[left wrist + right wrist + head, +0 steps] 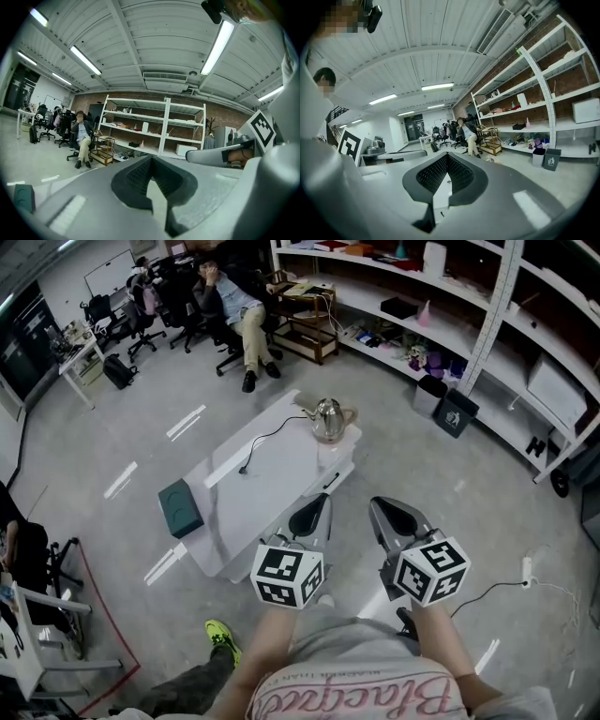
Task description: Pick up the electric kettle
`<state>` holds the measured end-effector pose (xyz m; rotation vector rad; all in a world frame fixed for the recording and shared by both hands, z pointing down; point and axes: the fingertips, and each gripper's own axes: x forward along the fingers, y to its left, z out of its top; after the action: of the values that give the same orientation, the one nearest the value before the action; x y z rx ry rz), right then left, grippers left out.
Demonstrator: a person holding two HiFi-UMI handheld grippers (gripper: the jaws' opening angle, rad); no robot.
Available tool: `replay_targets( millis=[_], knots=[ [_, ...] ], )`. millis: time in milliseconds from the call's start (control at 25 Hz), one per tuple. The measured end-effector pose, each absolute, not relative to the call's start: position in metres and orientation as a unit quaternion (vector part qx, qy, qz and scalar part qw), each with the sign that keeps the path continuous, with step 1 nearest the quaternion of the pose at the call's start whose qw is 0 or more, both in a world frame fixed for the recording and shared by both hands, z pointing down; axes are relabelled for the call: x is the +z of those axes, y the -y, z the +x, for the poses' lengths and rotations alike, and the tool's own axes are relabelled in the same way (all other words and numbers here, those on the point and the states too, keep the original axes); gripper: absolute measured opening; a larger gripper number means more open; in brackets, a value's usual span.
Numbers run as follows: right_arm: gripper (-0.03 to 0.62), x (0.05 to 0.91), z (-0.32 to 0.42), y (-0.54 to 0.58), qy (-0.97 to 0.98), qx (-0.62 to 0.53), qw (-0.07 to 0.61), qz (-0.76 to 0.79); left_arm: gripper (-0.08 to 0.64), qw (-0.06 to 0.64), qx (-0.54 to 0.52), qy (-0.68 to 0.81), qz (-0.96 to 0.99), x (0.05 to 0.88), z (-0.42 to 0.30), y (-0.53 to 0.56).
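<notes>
The steel electric kettle stands upright at the far right corner of a low white table. A black cord with a plug trails from it across the tabletop. My left gripper hangs over the table's near edge, well short of the kettle, jaws together and holding nothing. My right gripper is beside it, just off the table's right side, also shut and empty. The kettle shows in neither gripper view. The left gripper and right gripper both point at the room beyond.
A teal box lies on the floor to the left of the table. A person sits in an office chair beyond the table. White shelving runs along the right wall, with a dark bin at its foot.
</notes>
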<state>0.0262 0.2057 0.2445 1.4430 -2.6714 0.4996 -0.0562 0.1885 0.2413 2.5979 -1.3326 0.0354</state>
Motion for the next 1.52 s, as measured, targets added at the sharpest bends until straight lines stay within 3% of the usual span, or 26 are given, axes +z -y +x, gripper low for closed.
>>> replay_targets(
  millis=[680,1520],
  knots=[
    [0.023,0.260,0.035,-0.113,0.857,0.182,0.036,0.481,0.002,0.130,0.021,0.442,0.887,0.264,-0.055,-0.093],
    [0.023,0.275,0.103,0.125,0.888,0.192,0.064,0.412,0.002,0.160,0.023,0.523,0.837,0.282,-0.013,0.125]
  ],
)
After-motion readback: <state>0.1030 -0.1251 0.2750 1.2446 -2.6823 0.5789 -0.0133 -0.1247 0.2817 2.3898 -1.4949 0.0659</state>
